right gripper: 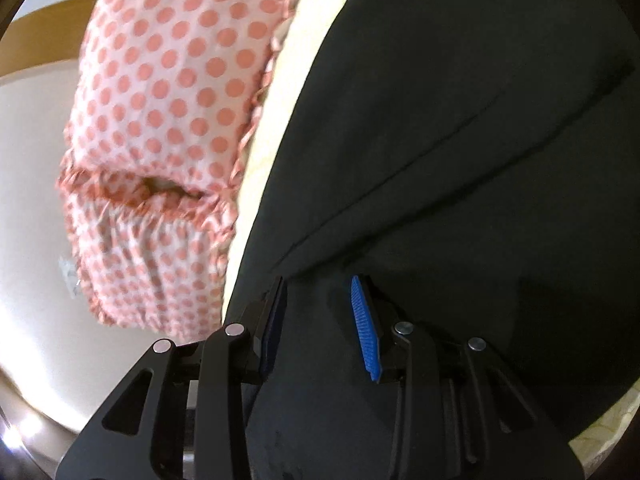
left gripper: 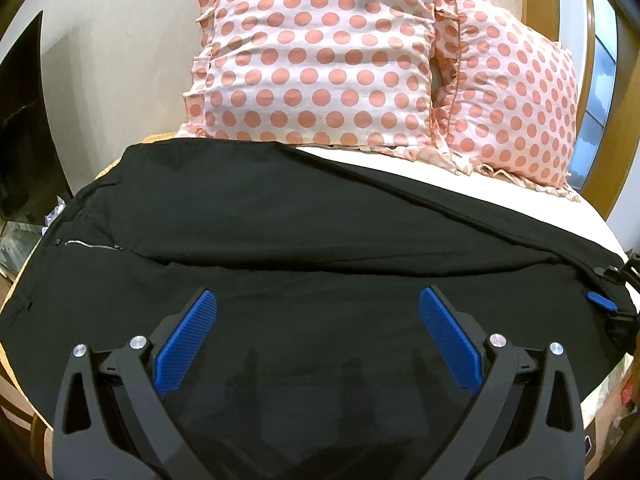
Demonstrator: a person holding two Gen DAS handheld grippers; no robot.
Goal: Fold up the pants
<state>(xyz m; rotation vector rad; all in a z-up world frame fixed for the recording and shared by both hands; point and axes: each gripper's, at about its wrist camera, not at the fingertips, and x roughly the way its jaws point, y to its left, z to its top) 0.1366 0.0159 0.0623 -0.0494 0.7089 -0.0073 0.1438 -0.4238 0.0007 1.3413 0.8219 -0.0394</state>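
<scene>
**Op:** Left gripper [left gripper: 318, 316] sits spread wide on my left wrist view, blue pads [left gripper: 186, 346] well apart with nothing between them. It hangs low over the near edge of the pants [left gripper: 304, 220], which lie ahead of it and under it on the bed [left gripper: 460, 178].

**Spotter:** Which way do they run?

**Op:** Long axis goes across my view, left to right. Zipper [left gripper: 90, 245] and waist are at the left; the leg runs off toward the right, where I can see the right gripper [left gripper: 604, 300] at the far end. Two pillows [left gripper: 320, 52] stand beyond, clear of the cloth.

**Spotter:** And the right wrist view?

**Op:** Right gripper [right gripper: 320, 312] has its jaws part closed, with dark cloth in the gap. I cannot tell whether it pinches the pants [right gripper: 460, 140] or only rests against them. From here the leg stretches up and away ahead.

**Spotter:** So who is nearer what?

**Op:** Left is nearer the waist half, right nearer the leg end. I judge the fold turns on bringing one end along that axis to the other.
</scene>
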